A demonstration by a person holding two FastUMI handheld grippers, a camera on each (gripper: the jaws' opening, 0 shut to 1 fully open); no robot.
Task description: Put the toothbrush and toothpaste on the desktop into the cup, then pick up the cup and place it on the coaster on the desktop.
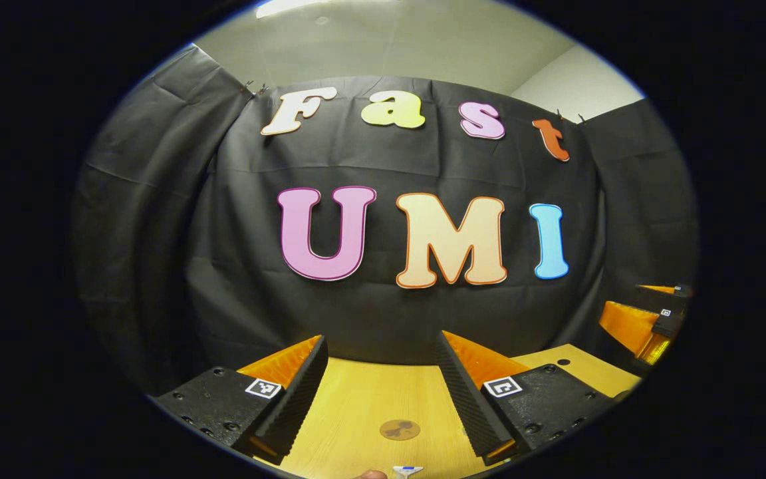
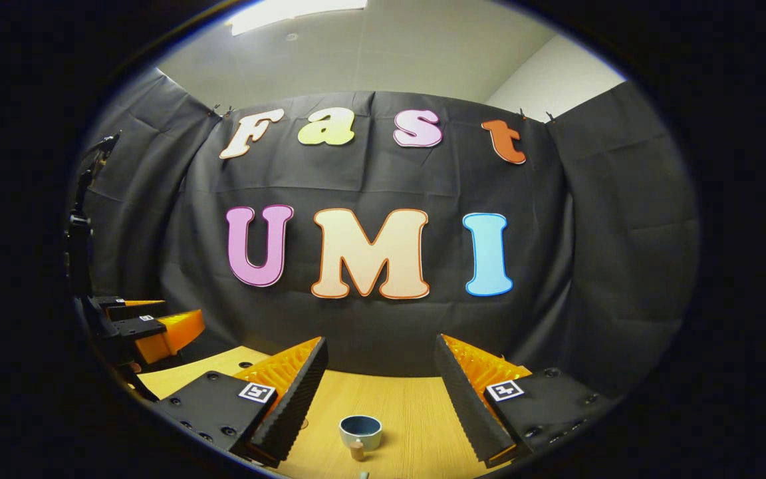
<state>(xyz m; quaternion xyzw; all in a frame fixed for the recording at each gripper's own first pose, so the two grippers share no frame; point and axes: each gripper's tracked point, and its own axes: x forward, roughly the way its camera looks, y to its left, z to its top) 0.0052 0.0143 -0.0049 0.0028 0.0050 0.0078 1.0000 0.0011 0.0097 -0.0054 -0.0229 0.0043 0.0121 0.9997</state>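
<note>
Left gripper (image 1: 381,372) and right gripper (image 2: 381,376) are held level, side by side, jaws spread wide.

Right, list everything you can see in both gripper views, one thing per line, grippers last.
Desk: one, light wood, under both grippers, with small dark holes near its far edge.
Coaster: one, round, brown with a darker mark, flat on the desk between the left gripper's fingers in the left gripper view.
Cup: one, blue-grey with a pale rim, upright on the desk in the right gripper view; a small brown part sits at its near side.
Small white and blue item: one, at the bottom edge of the left gripper view; too cut off to name.
Booth wall: black cloth, behind the desk.
Left gripper: one, open, above the desk.
Right gripper: one, open, cup between its fingers farther off.
</note>
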